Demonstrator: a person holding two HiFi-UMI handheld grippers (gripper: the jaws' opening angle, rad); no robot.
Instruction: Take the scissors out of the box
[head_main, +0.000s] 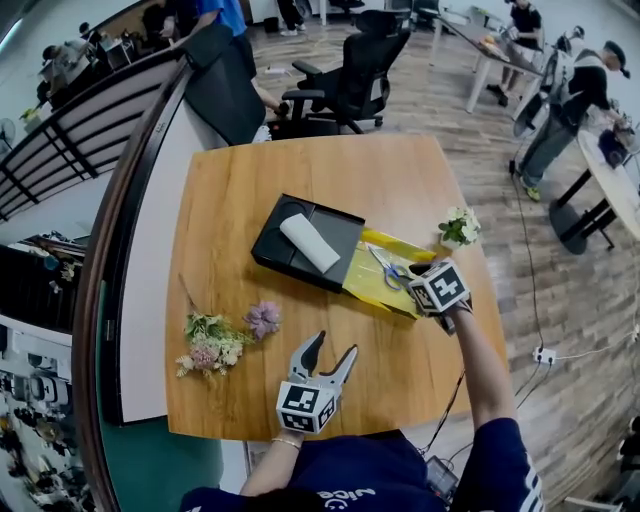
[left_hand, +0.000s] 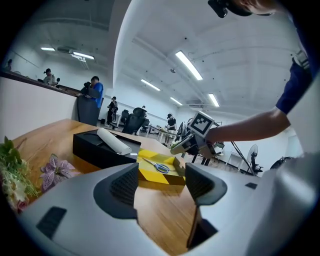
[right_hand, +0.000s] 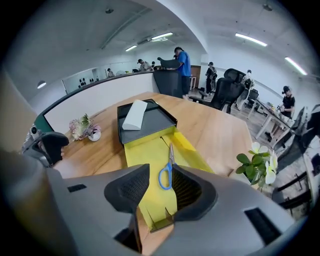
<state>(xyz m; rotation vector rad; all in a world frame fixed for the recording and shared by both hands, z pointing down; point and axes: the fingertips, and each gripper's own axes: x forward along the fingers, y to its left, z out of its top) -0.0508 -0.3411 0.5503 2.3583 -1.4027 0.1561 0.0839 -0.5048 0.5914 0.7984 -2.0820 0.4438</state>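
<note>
The right gripper has its jaws partly apart with nothing pressed between the pads. It tilts steeply down over the box, and in its own view the blue handles of the scissors sit framed in the gap, below the tips and not yet touched. That lining-up looks deliberate: the jaws straddle the handle end, likely the easiest part to pinch up off a flat floor.

The scissors lie closed and flat in the yellow box, blades pointing away from the gripper toward the black tray. The box's side walls appear folded out low, so little blocks a reach from above. A white roll rests on the tray.

The left gripper is wide open and empty, held low over the table close to the person and well short of the box — probably kept out of the way, or ready to steady the box if it slides.

Further out, flowers lie at the table's left, and a small plant stands near the box on the right — neither is in the path.
</note>
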